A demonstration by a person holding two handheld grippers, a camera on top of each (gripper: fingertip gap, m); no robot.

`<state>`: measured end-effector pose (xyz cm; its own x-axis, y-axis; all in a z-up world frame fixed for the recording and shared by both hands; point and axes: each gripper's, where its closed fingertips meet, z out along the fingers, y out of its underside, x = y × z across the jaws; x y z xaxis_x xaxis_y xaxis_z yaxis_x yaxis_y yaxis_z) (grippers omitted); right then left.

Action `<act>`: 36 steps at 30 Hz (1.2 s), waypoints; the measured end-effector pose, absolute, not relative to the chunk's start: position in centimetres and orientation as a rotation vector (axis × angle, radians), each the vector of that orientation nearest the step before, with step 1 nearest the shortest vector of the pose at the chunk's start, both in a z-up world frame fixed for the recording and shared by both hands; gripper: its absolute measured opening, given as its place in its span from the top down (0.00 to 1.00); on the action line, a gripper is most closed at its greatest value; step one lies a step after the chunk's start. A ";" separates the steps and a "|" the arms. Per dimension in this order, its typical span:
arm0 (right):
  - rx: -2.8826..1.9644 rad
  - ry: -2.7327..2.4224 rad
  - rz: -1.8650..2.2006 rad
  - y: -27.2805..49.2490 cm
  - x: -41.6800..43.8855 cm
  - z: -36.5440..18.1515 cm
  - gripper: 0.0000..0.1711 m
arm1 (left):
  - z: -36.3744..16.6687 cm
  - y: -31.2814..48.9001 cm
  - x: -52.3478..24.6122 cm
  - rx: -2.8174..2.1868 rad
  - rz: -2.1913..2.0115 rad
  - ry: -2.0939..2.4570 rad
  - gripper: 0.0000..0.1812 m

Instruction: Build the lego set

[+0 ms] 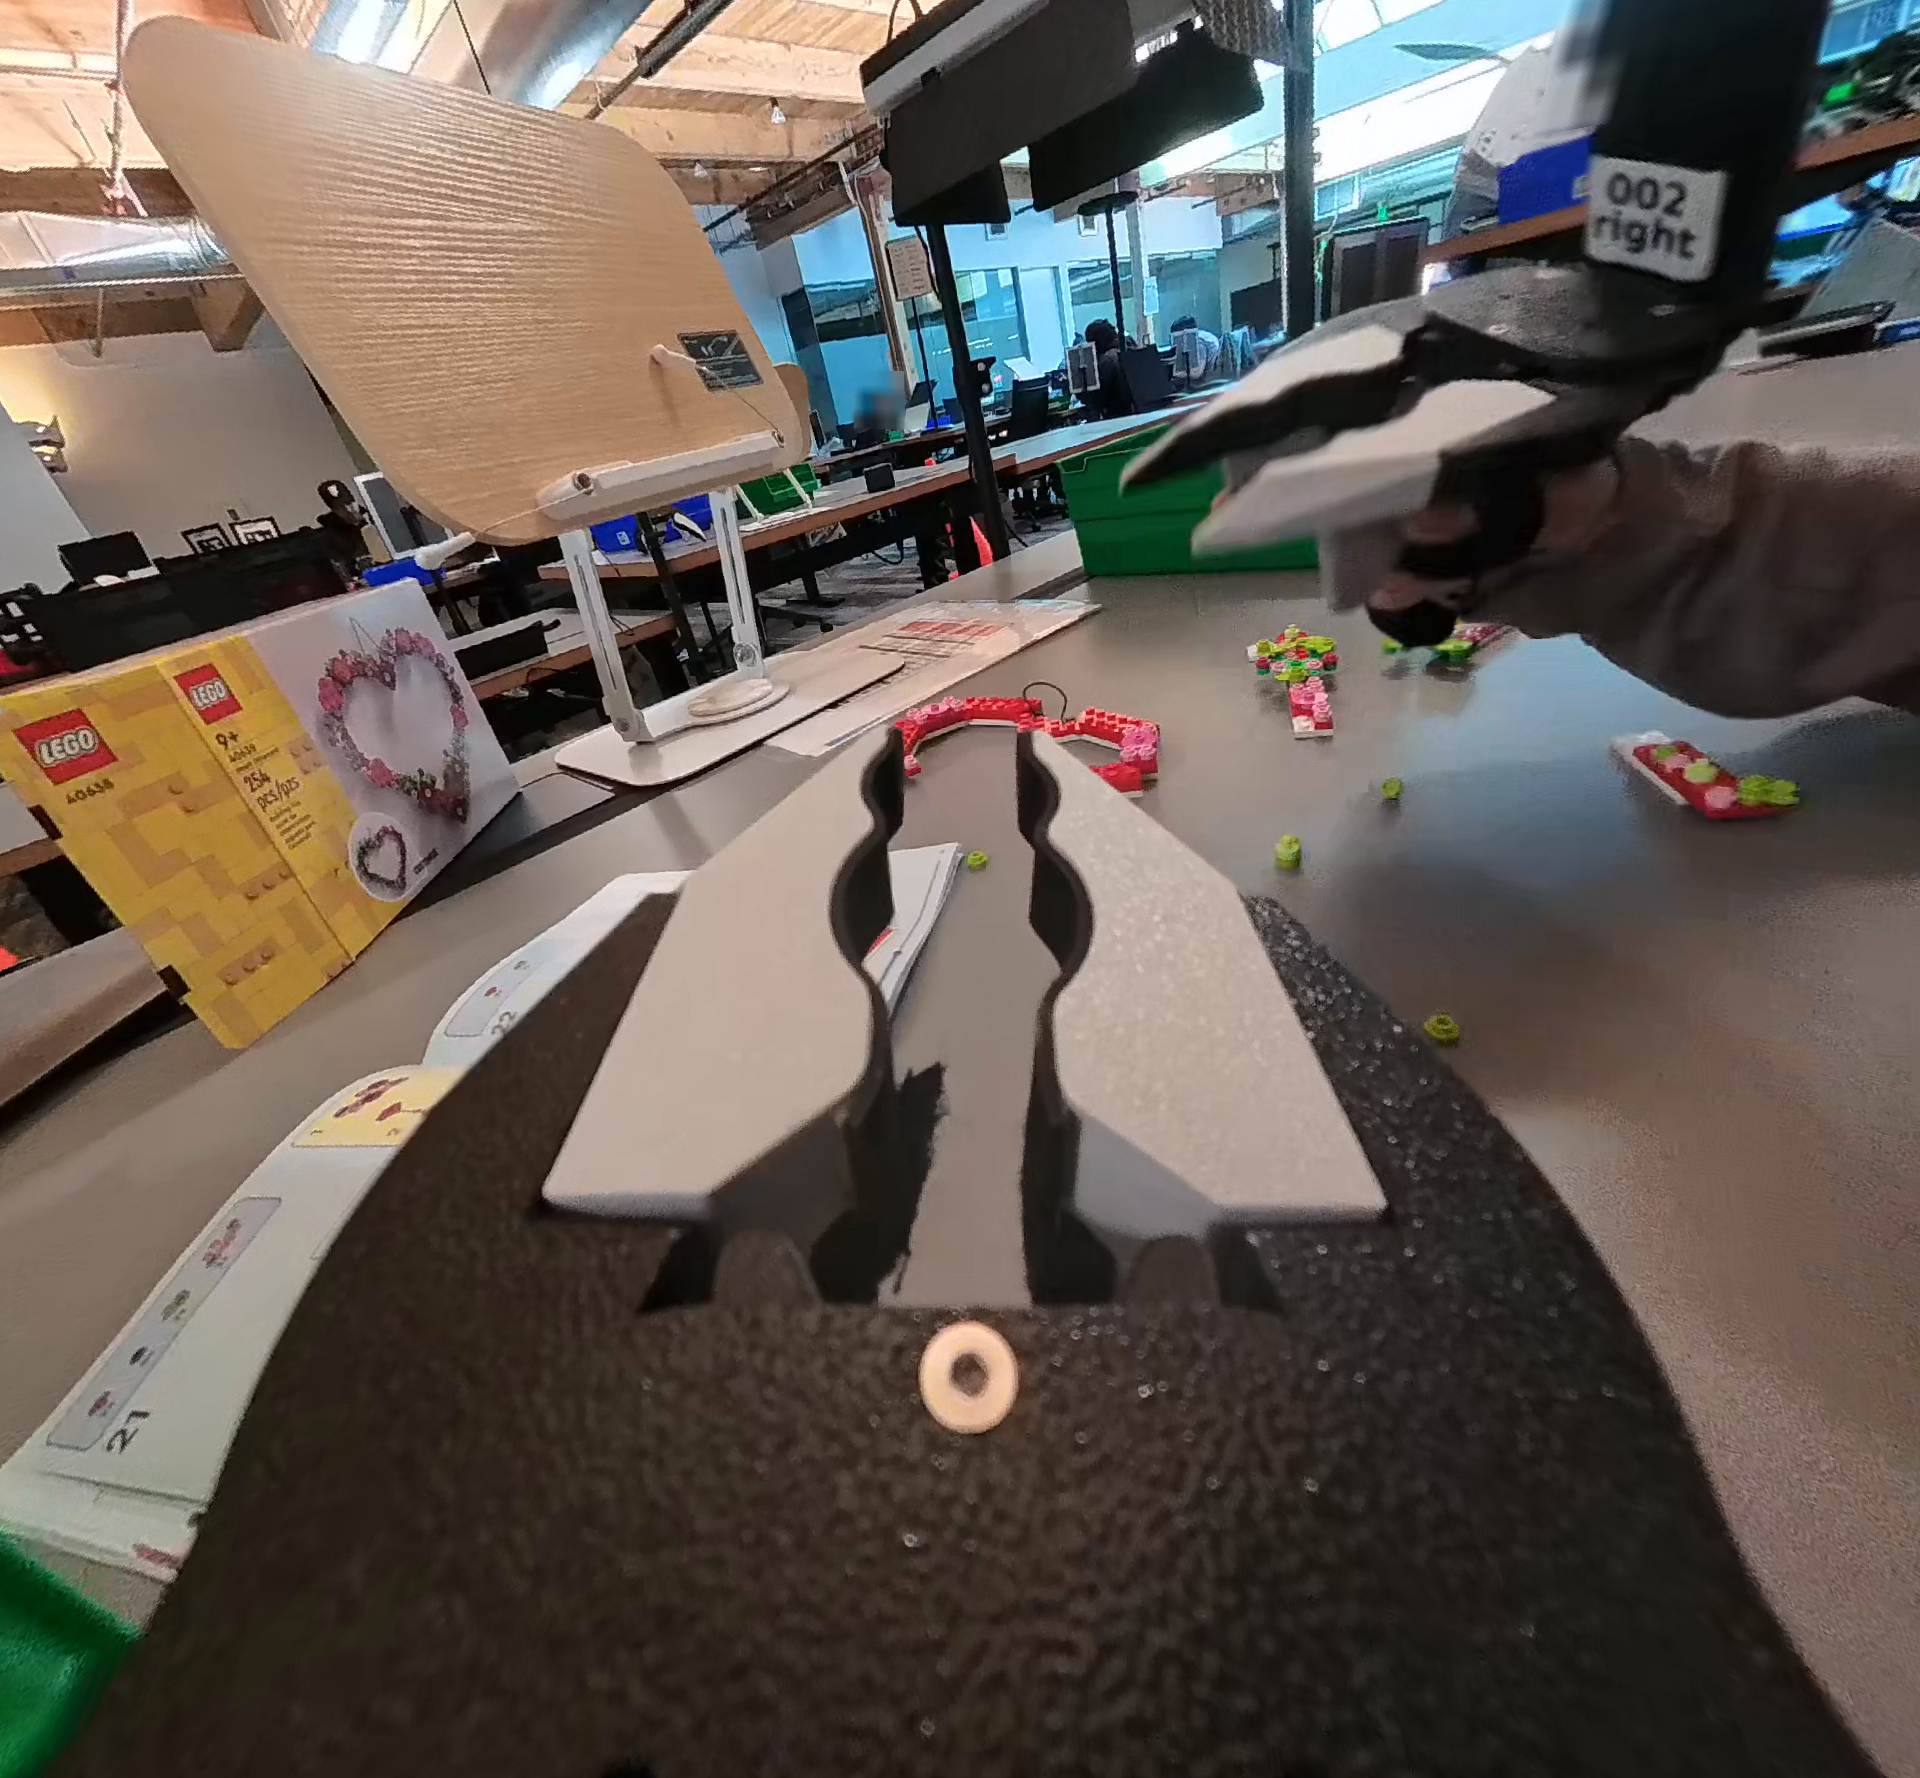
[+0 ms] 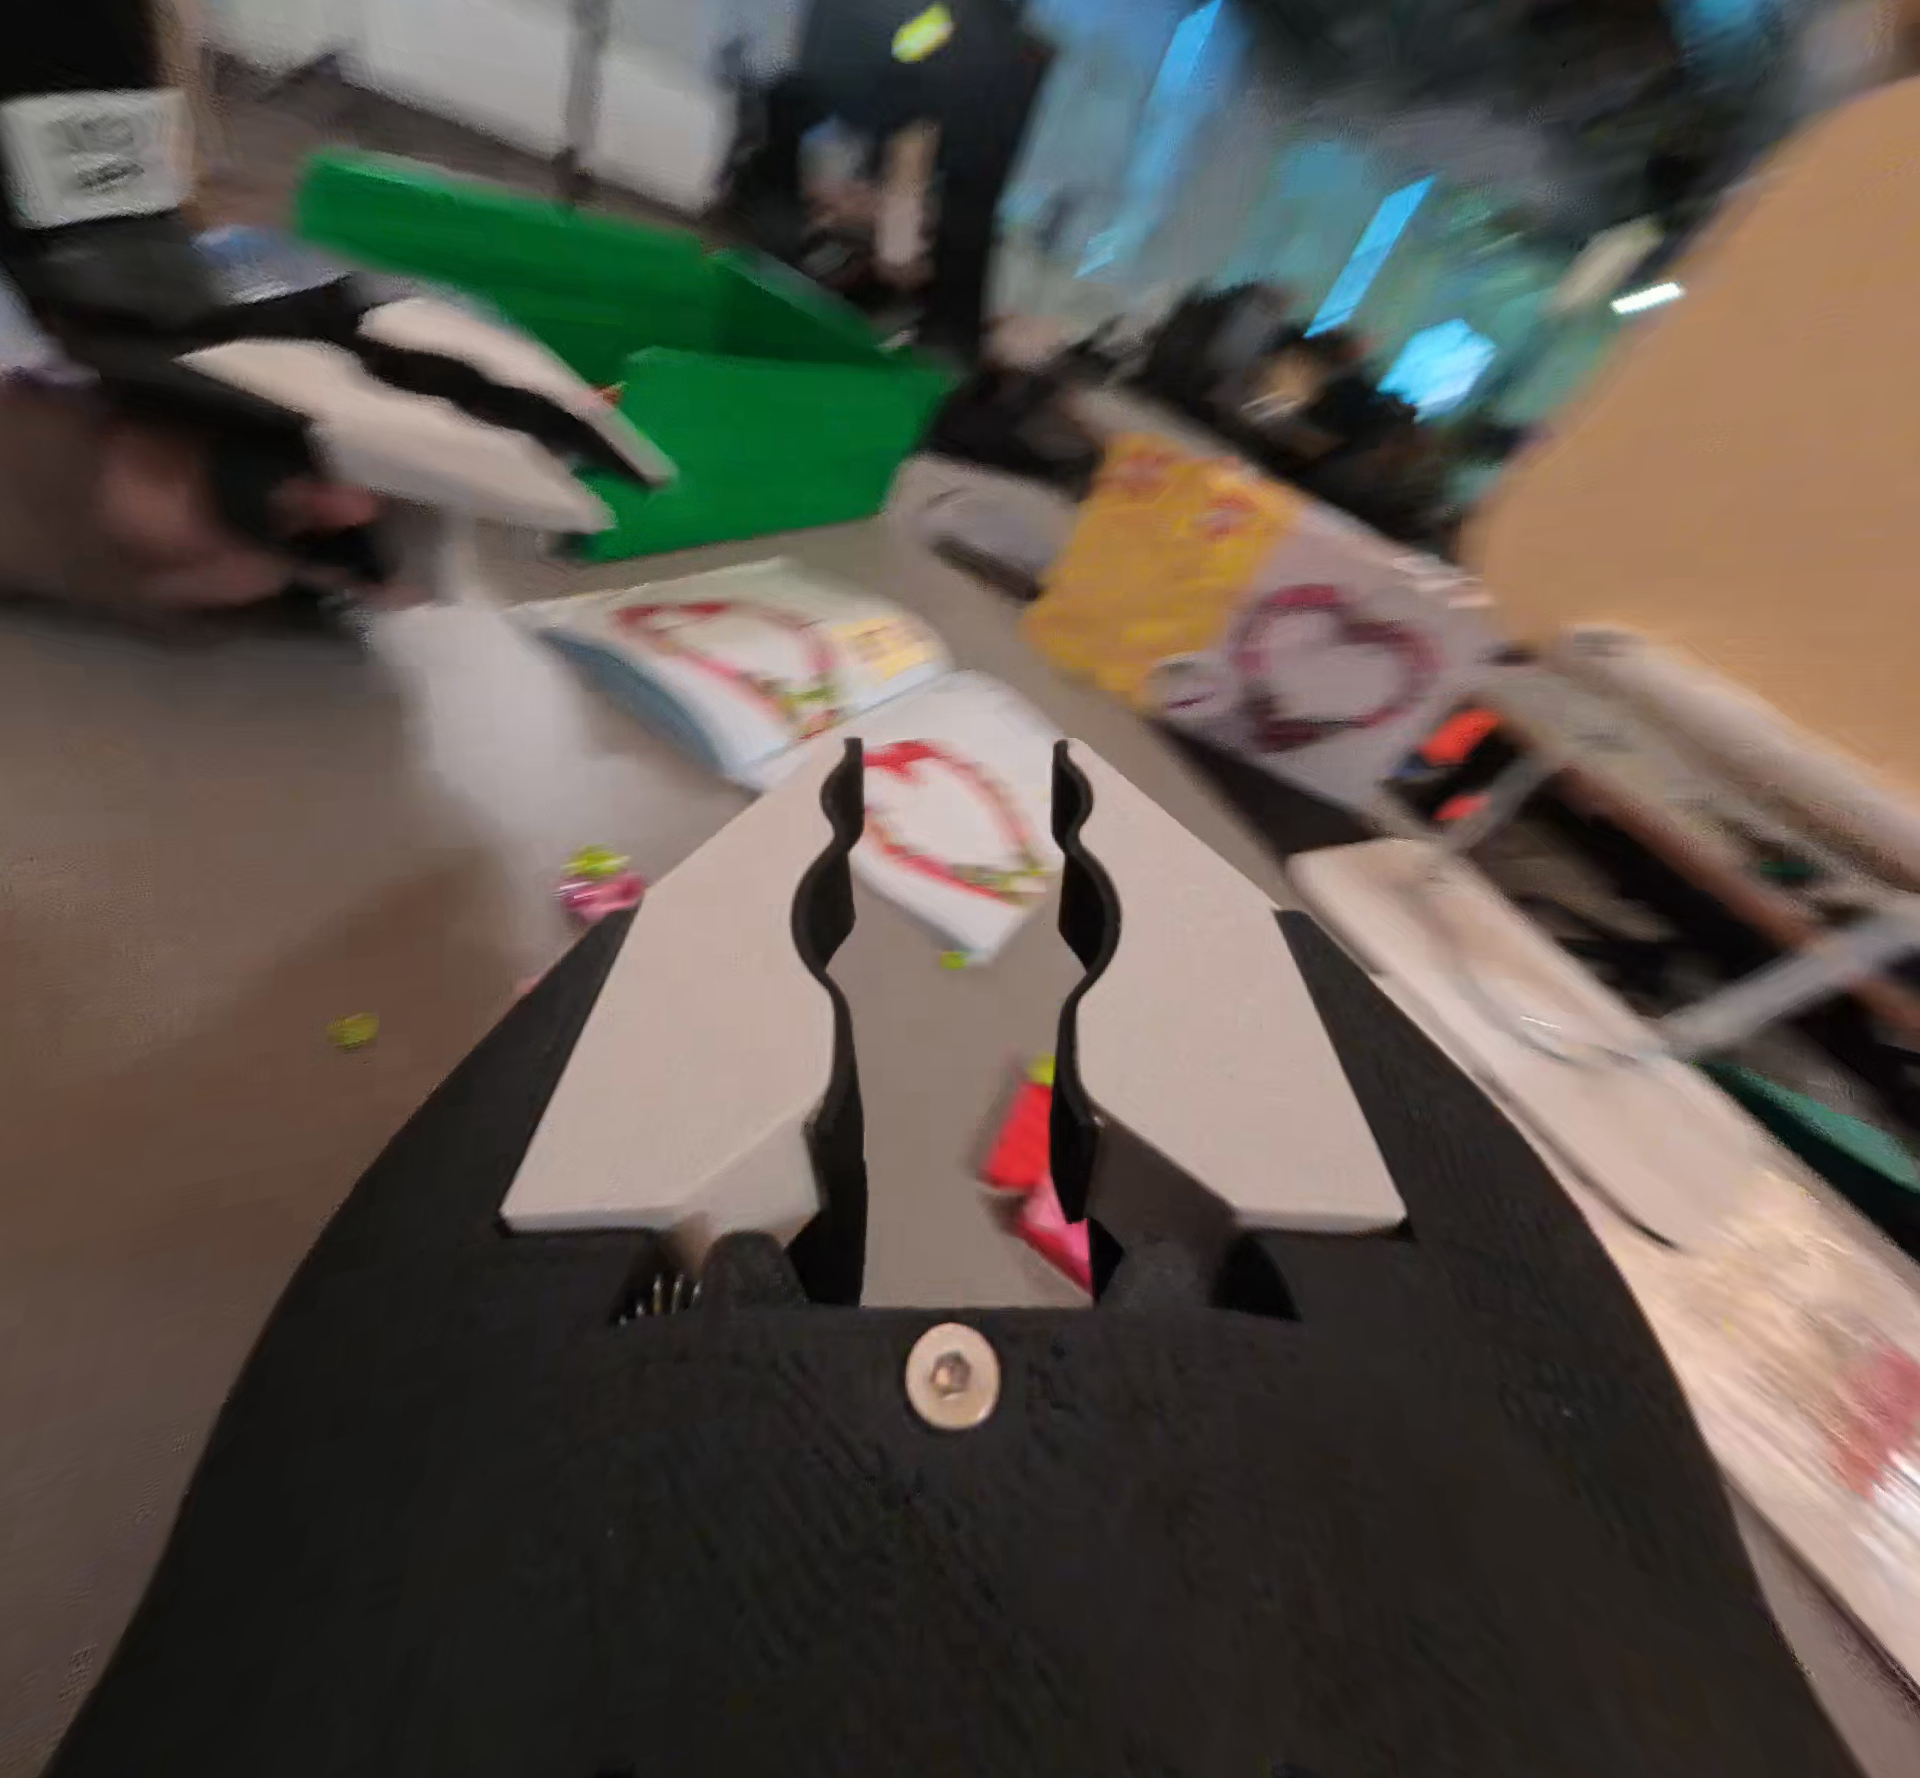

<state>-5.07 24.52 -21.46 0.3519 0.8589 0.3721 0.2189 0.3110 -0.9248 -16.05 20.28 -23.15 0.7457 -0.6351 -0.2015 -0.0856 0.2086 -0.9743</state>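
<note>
My left gripper [image 1: 961, 741] is open and empty above the grey table, pointing at a red and pink lego heart frame [image 1: 1023, 726]. My right gripper [image 2: 956, 752] is open and empty, raised over the table; it also shows in the left wrist view [image 1: 1179, 507] at upper right. The left gripper appears at far left in the blurred right wrist view [image 2: 634, 497]. Pink, green and white sub-builds [image 1: 1299, 674] and a red plate with green studs [image 1: 1709, 778] lie to the right. Loose lime studs [image 1: 1288, 850] are scattered. A red piece [image 2: 1023, 1141] lies under the right gripper.
An open instruction booklet [image 2: 769, 663] lies on the table, also under the left gripper [image 1: 177, 1313]. The yellow lego box [image 1: 208, 814] stands at left, a wooden book stand [image 1: 447, 274] behind it, a green bin [image 1: 1143, 523] at the back. One gripper's finger ends stand about 12 cm off the other's. My right gripper is the nearer one to the red piece [image 2: 1023, 1141]: about 15 cm, against 20 cm.
</note>
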 end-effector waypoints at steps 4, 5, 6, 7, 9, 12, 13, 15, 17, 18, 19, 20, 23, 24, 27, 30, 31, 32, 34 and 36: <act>-1.081 -0.853 0.279 27.4 3.5 -18.1 0.83 | -23.1 20.2 -16.0 -1.324 -0.451 0.658 0.90; -1.056 -0.873 0.132 27.8 5.3 -18.1 0.84 | -23.1 20.2 -16.0 -1.327 -0.451 0.656 0.90; -1.032 -0.882 -0.031 28.3 7.2 -18.0 0.86 | -23.2 20.3 -16.1 -1.330 -0.446 0.654 0.90; -1.005 -0.863 -0.173 28.8 9.1 -17.8 0.87 | -23.2 20.4 -16.1 -1.330 -0.439 0.654 0.90; -0.972 -0.799 -0.323 29.3 12.3 -17.6 0.87 | -23.2 20.5 -16.2 -1.326 -0.426 0.654 0.90; -1.000 -0.731 -0.401 30.3 15.9 -18.2 0.87 | -23.0 20.5 -16.4 -1.295 -0.393 0.656 0.90; -1.031 -0.716 -0.386 30.7 16.6 -18.6 0.87 | -22.7 20.4 -16.4 -1.271 -0.387 0.659 0.89; -1.063 -0.639 -0.315 31.2 17.9 -18.6 0.87 | -22.0 19.5 -16.0 -1.196 -0.421 0.681 0.89; -1.061 -0.564 -0.263 31.3 18.8 -18.5 0.87 | -21.7 19.1 -15.7 -1.163 -0.447 0.691 0.87; -1.060 -0.529 -0.249 31.3 19.1 -18.5 0.87 | -21.7 19.1 -15.7 -1.164 -0.447 0.692 0.87; -1.060 -0.507 -0.229 31.3 19.3 -18.6 0.87 | -21.8 19.2 -15.7 -1.168 -0.445 0.690 0.87; -1.068 -0.507 -0.204 31.4 19.1 -18.9 0.87 | -21.8 19.3 -15.7 -1.171 -0.446 0.687 0.87; -1.080 -0.536 -0.183 31.7 18.3 -19.5 0.87 | -21.8 19.5 -15.8 -1.178 -0.450 0.678 0.86; -1.075 -0.541 -0.184 31.7 18.1 -19.5 0.87 | -21.8 19.5 -15.9 -1.180 -0.451 0.675 0.86; -1.087 -0.550 -0.177 31.8 17.8 -19.7 0.87 | -21.8 19.5 -15.9 -1.182 -0.457 0.670 0.86; -1.087 -0.540 -0.178 31.7 18.0 -19.7 0.88 | -21.5 18.7 -15.4 -1.159 -0.530 0.709 0.90; -1.085 -0.535 -0.179 31.7 18.1 -19.6 0.89 | -21.2 18.0 -15.0 -1.144 -0.597 0.735 0.93; -1.082 -0.531 -0.181 31.6 18.1 -19.5 0.89 | -20.6 17.6 -15.1 -1.145 -0.665 0.730 0.92; -1.082 -0.525 -0.178 31.6 18.3 -19.5 0.89 | -18.5 16.6 -16.0 -1.139 -0.759 0.701 0.90; -1.083 -0.514 -0.172 31.6 18.4 -19.4 0.89 | -16.5 16.5 -18.1 -1.181 -0.732 0.673 0.90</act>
<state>18.45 31.60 -19.40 0.8701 0.1135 0.4796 0.3787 0.4689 -0.7979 -18.12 16.45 -16.50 0.5966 -0.7982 -0.0829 0.1493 0.2118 -0.9658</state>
